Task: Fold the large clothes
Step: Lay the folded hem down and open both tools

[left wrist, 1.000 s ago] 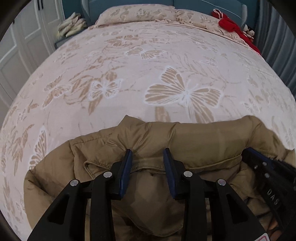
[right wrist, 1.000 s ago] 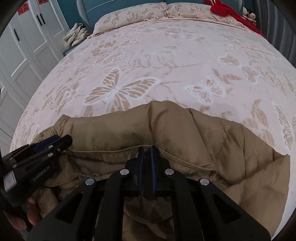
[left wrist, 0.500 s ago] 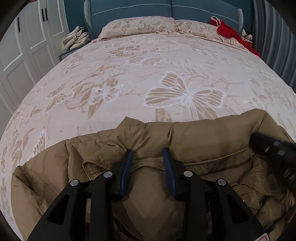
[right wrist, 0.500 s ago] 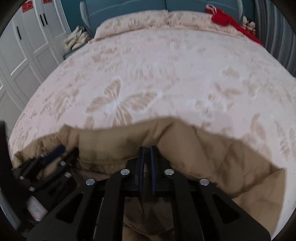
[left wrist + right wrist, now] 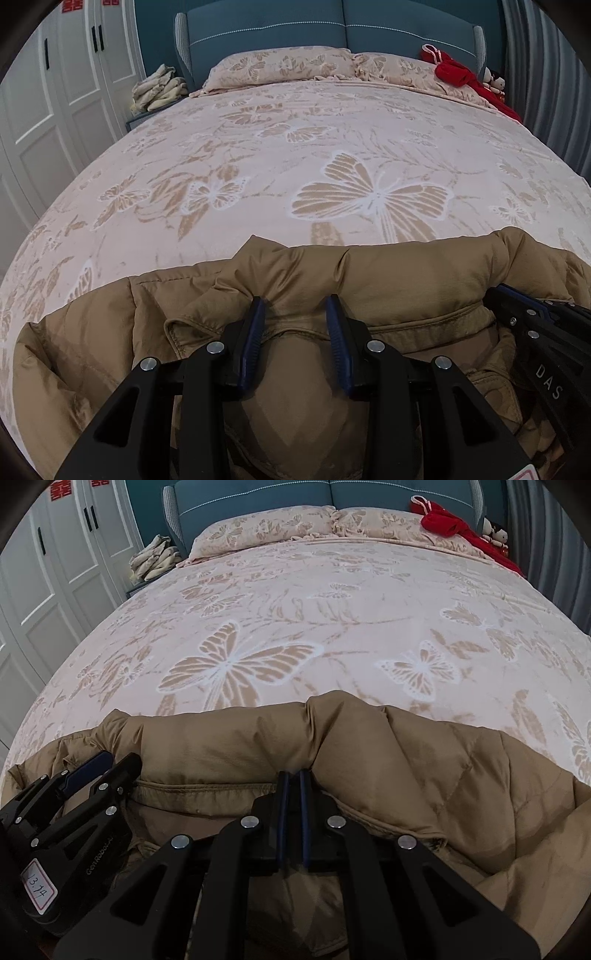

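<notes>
A tan padded jacket [image 5: 388, 280] lies bunched at the near end of the bed; it also fills the bottom of the right wrist view [image 5: 229, 746]. My left gripper [image 5: 295, 306] is open, its blue pads either side of the jacket's folded edge. My right gripper [image 5: 291, 775] is shut on a fold of the jacket's edge. Each gripper shows in the other's view: the right one at the lower right [image 5: 543, 332], the left one at the lower left [image 5: 92, 775].
The bed [image 5: 332, 147] has a pink butterfly-print cover. Pillows [image 5: 280, 62] lie against a blue headboard [image 5: 332, 26]. A red cloth [image 5: 461, 74] lies at the far right. White wardrobe doors [image 5: 55, 92] stand left, with a pile of pale cloth [image 5: 159, 88] beside the bed.
Both wrist views have tilted up, showing more of the headboard. The jacket edge has shifted slightly. The left jaws stay open and the right jaws stay shut.
</notes>
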`<state>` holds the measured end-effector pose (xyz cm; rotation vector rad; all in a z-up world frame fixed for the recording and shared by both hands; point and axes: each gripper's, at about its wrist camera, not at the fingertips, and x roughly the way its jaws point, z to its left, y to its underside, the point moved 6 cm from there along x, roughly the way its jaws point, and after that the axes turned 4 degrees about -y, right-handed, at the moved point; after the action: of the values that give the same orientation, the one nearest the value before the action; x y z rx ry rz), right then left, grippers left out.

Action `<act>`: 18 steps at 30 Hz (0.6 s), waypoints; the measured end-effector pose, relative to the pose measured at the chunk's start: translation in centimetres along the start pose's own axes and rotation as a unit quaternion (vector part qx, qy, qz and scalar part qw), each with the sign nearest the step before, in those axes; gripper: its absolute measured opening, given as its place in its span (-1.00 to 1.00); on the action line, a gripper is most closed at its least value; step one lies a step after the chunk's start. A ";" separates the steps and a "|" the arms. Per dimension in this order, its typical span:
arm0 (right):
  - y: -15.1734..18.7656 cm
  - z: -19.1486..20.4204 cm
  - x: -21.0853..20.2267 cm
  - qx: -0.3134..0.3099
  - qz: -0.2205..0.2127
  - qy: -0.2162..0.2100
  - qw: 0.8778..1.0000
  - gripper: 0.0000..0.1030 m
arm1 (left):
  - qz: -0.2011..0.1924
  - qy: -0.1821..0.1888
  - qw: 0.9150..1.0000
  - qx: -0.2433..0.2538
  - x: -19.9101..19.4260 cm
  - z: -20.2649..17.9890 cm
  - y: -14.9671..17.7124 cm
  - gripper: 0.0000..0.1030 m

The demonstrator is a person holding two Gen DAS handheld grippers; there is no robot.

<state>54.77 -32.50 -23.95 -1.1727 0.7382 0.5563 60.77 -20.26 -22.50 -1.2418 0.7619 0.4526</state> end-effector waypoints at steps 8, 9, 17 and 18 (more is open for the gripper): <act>0.2 0.3 0.3 -0.014 -0.012 0.012 1.000 -0.94 | -0.012 -0.014 1.000 0.005 0.0 -0.2 0.2 -0.36; 0.2 0.3 0.3 -0.014 -0.013 0.013 1.000 -0.94 | -0.013 -0.015 1.000 0.006 0.0 -0.2 0.2 -0.36; 0.2 0.3 0.4 -0.014 -0.018 0.012 1.000 -0.94 | -0.019 -0.024 0.999 0.009 0.0 -0.4 0.3 -0.36; 0.2 0.3 0.5 -0.015 -0.018 0.012 1.000 -0.94 | -0.020 -0.025 0.999 0.009 0.1 -0.5 0.3 -0.36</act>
<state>55.00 -32.11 -24.35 -1.2198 0.7303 0.5255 60.47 -20.63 -22.83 -1.2218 0.6974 0.4411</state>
